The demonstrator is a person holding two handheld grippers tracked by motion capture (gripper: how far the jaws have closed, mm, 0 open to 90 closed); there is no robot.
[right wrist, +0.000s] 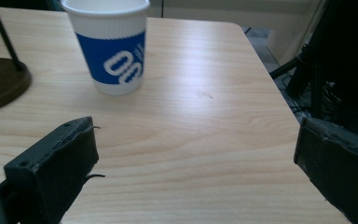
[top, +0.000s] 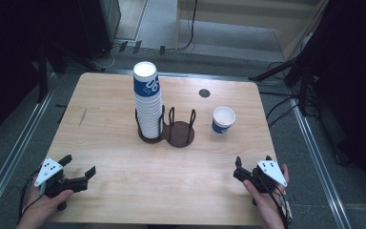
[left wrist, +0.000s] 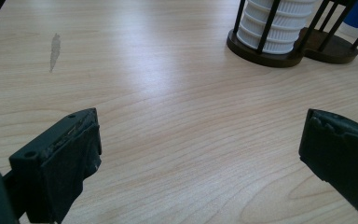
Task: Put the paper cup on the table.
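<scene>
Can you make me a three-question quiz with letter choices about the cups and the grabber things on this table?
1. Where is the single cup?
A. right of the cup holder
B. inside the holder
C. on the cup stack

2. What colour is its band?
A. red
B. blue
C. green

3. How is the left gripper?
A. shut on a cup
B. open
C. shut

Answers: 1 A, it stands alone on the table; 2 B, the band is blue with white marks; 3 B, its jaws stand wide apart.
</scene>
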